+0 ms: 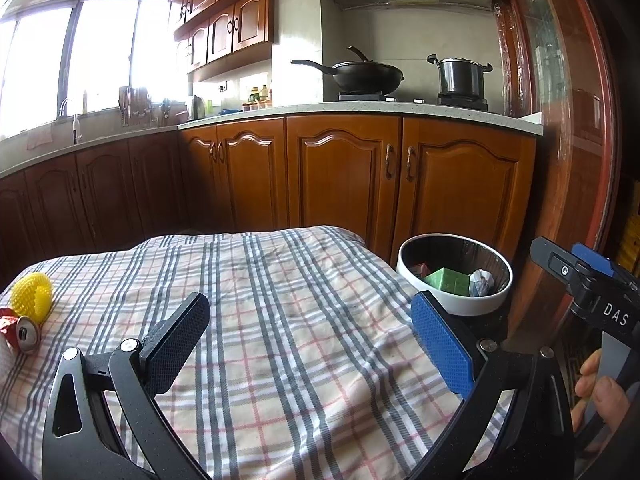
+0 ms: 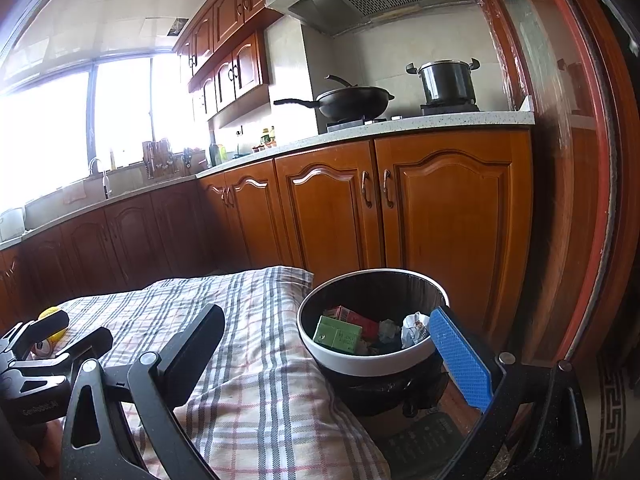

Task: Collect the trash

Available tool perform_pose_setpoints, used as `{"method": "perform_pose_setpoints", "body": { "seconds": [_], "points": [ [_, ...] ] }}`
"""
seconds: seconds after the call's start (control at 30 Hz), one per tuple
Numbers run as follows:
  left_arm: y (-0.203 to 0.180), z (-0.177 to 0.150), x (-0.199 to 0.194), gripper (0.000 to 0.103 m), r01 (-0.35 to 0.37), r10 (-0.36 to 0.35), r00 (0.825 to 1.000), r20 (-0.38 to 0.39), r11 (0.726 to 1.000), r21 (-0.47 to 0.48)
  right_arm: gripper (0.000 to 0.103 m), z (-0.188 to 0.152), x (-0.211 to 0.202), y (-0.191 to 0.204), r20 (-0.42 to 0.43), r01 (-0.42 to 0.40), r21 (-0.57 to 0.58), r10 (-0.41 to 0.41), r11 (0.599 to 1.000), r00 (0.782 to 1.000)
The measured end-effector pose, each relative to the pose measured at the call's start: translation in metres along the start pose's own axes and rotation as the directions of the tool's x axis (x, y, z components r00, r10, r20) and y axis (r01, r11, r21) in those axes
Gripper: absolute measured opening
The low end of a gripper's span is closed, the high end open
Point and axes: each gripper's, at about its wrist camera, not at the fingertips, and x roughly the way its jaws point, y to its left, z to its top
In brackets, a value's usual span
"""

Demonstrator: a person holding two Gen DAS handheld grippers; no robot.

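- My left tool (image 1: 310, 336) hangs over the checked cloth (image 1: 280, 300) on the bench, its jaws spread wide and holding nothing.
- My right tool (image 2: 324, 344) sits at the bench's right edge, also wide open and empty, with its blue pad (image 2: 460, 356) right by the rim of the bin (image 2: 360, 364).
- The trash left to collect lies at the far left of the cloth: a crushed red can (image 1: 22, 330) on its side, silver end toward me, and a yellow ribbed plastic piece (image 1: 32, 296) just behind it, touching or nearly so.
- The bin stands off the bench's right corner, well apart from those pieces, and already holds a green carton (image 2: 338, 334), a red box (image 2: 352, 316) and crumpled paper (image 2: 414, 326).
- I judge the left tool should take the can next: swing left, come in low and close across the narrow dented body.
- The can will likely roll, so I would square the jaws before closing.
- The yellow piece looks light and springy; a gentle pinch on its rim should do.
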Motion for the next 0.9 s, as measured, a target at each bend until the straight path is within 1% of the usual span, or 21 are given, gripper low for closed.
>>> {"method": "perform_pose_setpoints", "body": {
  "seconds": [0.9],
  "points": [
    [-0.0018, 0.0021, -0.0024, 0.103, 0.008, -0.008, 1.0, 0.004, 1.0, 0.007, 0.103, 0.0027, -0.0026, 0.0035, 0.006, -0.013, -0.002, 0.013, 1.0, 1.0]
  ]
}}
